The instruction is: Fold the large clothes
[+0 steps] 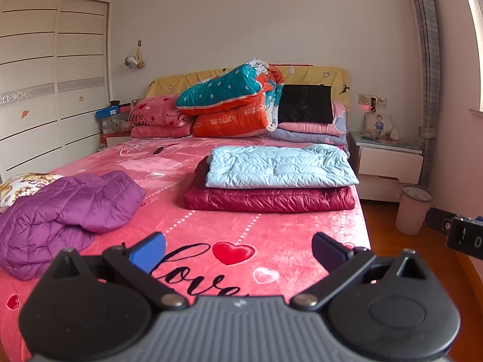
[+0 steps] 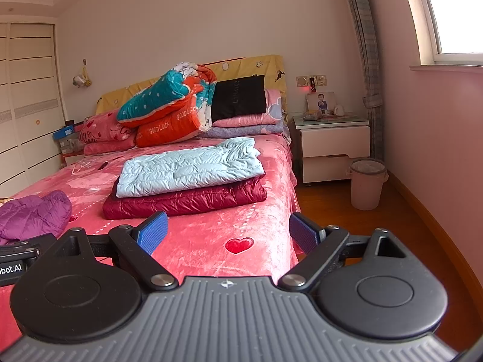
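Observation:
A crumpled purple down jacket (image 1: 63, 214) lies unfolded on the left of the pink bed (image 1: 229, 229); its edge also shows in the right wrist view as a purple jacket (image 2: 33, 214). A folded light blue jacket (image 1: 277, 166) rests on a folded dark red jacket (image 1: 268, 200) on the bed's right side, seen again as the blue jacket (image 2: 187, 169) over the red one (image 2: 187, 200). My left gripper (image 1: 238, 252) hovers open above the bed's foot, holding nothing. My right gripper (image 2: 228, 230) is open and empty too, in front of the stack.
Quilts and pillows (image 1: 232, 105) are piled against the headboard. A white nightstand (image 2: 332, 144) and a pink bin (image 2: 366, 182) stand right of the bed on the wooden floor. A wardrobe (image 1: 45, 84) fills the left wall. A floral pillow (image 1: 21, 185) lies behind the purple jacket.

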The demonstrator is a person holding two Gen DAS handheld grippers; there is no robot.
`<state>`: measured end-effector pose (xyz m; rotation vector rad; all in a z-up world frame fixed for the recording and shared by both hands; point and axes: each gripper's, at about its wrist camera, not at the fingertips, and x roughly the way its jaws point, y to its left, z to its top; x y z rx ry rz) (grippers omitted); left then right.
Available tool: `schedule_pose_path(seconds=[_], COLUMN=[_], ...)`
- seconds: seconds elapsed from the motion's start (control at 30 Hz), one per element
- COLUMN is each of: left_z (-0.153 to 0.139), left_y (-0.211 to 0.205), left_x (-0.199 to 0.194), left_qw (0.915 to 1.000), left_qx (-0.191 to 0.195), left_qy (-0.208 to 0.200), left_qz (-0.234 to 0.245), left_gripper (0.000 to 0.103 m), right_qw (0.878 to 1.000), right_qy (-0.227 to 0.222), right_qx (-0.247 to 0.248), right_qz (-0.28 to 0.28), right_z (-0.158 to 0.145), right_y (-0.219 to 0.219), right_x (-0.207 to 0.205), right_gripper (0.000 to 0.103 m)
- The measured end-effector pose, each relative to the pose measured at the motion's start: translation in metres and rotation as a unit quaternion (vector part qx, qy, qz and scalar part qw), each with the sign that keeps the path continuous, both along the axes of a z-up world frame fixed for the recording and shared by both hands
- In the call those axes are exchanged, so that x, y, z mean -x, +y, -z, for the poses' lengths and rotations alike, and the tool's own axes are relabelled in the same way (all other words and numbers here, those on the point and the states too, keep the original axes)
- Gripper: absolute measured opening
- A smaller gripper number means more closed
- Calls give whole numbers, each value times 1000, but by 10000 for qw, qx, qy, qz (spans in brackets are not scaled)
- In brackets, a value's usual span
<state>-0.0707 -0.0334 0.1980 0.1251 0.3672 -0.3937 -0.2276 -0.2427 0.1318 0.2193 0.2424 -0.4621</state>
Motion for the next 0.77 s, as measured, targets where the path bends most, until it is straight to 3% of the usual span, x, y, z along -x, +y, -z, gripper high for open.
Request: schedule_pose_path(seconds=[0.77], left_z=[23], left_y=[-5], left_x=[-18], left_qw=[9997], left_qx=[45], left_qy=[239], left_qz=[-2], left_gripper=[102], right_qw=[9998], right_qy=[164], right_qx=[-50], right_qz=[-61], right_z=[13], right_y=[-6], right_x=[-14], right_gripper=[103])
